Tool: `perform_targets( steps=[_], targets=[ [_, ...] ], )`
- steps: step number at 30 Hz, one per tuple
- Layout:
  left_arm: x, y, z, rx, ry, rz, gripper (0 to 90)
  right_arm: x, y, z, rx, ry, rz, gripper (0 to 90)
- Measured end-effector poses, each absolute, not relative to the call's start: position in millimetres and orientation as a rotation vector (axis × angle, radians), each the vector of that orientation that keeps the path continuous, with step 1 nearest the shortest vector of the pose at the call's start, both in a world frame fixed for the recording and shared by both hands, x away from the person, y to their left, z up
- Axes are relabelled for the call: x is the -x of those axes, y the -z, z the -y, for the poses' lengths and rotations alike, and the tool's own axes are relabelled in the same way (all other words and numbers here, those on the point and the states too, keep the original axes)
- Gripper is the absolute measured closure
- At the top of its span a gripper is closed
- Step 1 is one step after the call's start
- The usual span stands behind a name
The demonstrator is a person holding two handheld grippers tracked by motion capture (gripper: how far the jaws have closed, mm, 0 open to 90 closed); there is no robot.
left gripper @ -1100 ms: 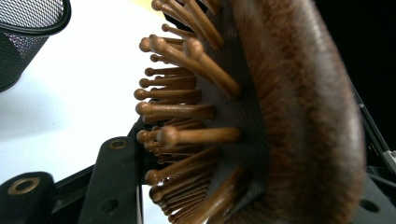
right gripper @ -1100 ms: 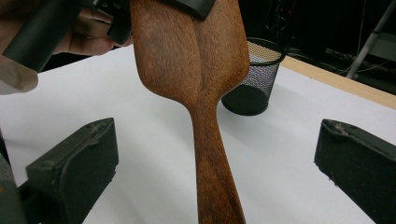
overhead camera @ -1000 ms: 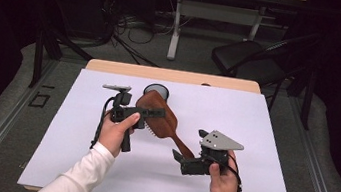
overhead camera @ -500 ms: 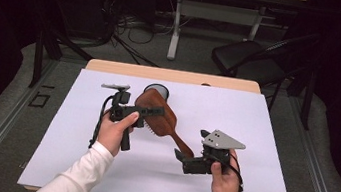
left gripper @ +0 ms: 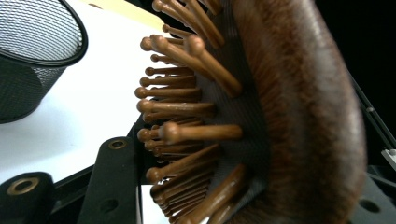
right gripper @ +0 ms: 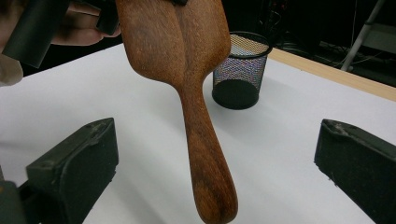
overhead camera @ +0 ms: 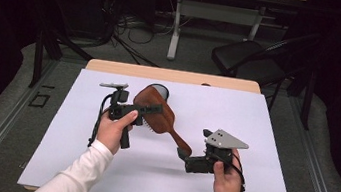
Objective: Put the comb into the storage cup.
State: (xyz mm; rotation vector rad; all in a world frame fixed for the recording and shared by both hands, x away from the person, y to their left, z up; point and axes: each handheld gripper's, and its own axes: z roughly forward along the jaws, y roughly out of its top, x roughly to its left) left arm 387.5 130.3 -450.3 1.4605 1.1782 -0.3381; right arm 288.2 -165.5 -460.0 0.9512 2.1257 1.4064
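No readable brand or lettering anywhere. White sheet (overhead camera: 157, 175) spread over a wooden table (overhead camera: 112, 66); beyond it, dark room with grey floor, cables, a second table's legs and a black chair (overhead camera: 244, 58).

Left hand (overhead camera: 114, 131) raised above the sheet, white sleeve (overhead camera: 76, 176) rising from the bottom edge, left gripper (overhead camera: 149, 109) clamped across the head of a wooden paddle hairbrush (overhead camera: 160, 117), held clear of the table with handle slanting down toward the right. Black mesh cup (right gripper: 239, 70) just behind the brush head.

Right hand (overhead camera: 228, 177) low near the front edge, right gripper (overhead camera: 181, 153) pointing left, jaws wide apart on either side of the handle end, not touching it.
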Motion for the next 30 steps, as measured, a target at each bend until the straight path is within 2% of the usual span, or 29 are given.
perform_targets(
  steps=[30],
  targets=[
    [-405,441,-158,-1.348,0.182,-1.269,50.1,-290,462,168,-0.966,-1.409,-2.125,0.0]
  ],
)
